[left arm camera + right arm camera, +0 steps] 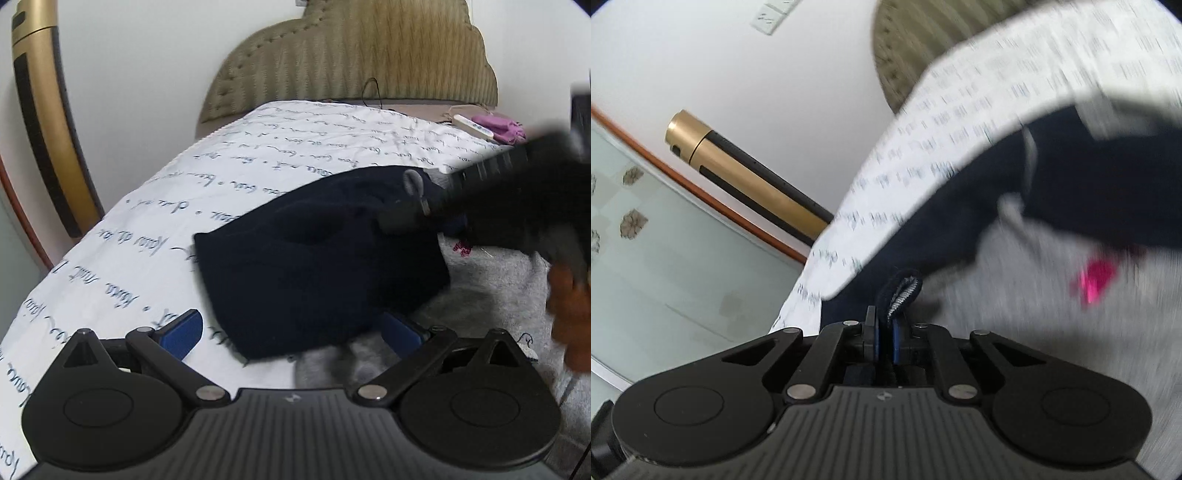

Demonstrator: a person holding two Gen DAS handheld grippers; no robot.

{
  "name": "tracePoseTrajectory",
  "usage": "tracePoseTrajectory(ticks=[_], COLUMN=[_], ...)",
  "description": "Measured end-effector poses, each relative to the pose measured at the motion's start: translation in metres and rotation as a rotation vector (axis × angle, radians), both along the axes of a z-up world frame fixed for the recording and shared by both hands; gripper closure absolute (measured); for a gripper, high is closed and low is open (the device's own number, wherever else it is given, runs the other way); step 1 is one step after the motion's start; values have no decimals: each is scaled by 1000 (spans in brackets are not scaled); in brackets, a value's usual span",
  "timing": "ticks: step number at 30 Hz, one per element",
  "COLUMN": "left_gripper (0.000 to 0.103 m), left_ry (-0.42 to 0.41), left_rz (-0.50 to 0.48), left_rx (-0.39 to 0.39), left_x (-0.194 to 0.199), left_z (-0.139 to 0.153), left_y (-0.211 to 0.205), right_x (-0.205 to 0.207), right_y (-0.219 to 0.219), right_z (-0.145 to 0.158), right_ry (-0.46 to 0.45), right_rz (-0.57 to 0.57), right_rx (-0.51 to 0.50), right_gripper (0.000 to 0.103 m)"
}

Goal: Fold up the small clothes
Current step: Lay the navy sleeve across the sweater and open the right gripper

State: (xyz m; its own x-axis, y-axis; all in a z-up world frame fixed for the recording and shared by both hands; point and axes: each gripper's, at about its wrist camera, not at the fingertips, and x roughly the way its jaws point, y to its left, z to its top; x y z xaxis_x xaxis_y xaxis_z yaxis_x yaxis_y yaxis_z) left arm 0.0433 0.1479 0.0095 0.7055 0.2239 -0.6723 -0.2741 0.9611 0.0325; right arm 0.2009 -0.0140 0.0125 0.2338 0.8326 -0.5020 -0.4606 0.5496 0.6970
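A small dark navy garment (317, 266) lies on the bed, partly over a grey garment (491, 295) with a pink print. My left gripper (291, 332) is open, its blue pads either side of the navy garment's near edge, holding nothing. My right gripper (885, 332) is shut on a hem of the navy garment (901, 291), whose grey stitching sticks up between the pads. In the left wrist view the right gripper (402, 218) reaches in from the right, blurred, over the navy cloth. The grey garment (1015, 295) fills the right of the right wrist view.
A white bed sheet (184, 206) with blue script covers the bed. An olive quilted headboard (351, 55) stands behind. A white remote (474, 127) and pink cloth (502, 127) lie at the far right. A gold and black pole (40, 110) leans at the left wall.
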Motion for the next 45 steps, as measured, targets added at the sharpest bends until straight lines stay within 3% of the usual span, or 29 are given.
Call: tracePoseTrajectory(ticks=[5,9,16,21,28,45], left_gripper=[0,0,0,0,0,0], left_ry=[21,35,44,51,60,77], left_rz=[32,63,66,52,57,16], left_rx=[-23,-45,-48,-41,-43,-27], left_x=[15,23,32,40,43,47], left_z=[-8,-11,-14,-13,-17,-17], left_y=[-3,0,-2,-6,-4,-21], right_x=[11,18,52,70,90,73], right_y=[18,19,-31,-74,-156,-273], right_z=[36,66,84,77,46,-18], right_ry=[-150,-272,-279,-267,-180,-66], right_rz=[46,16,-160,-289,-492,-725], right_rx=[-80,-109,-60,-67,-30,-49], right_gripper=[91,91,91,91,91,91])
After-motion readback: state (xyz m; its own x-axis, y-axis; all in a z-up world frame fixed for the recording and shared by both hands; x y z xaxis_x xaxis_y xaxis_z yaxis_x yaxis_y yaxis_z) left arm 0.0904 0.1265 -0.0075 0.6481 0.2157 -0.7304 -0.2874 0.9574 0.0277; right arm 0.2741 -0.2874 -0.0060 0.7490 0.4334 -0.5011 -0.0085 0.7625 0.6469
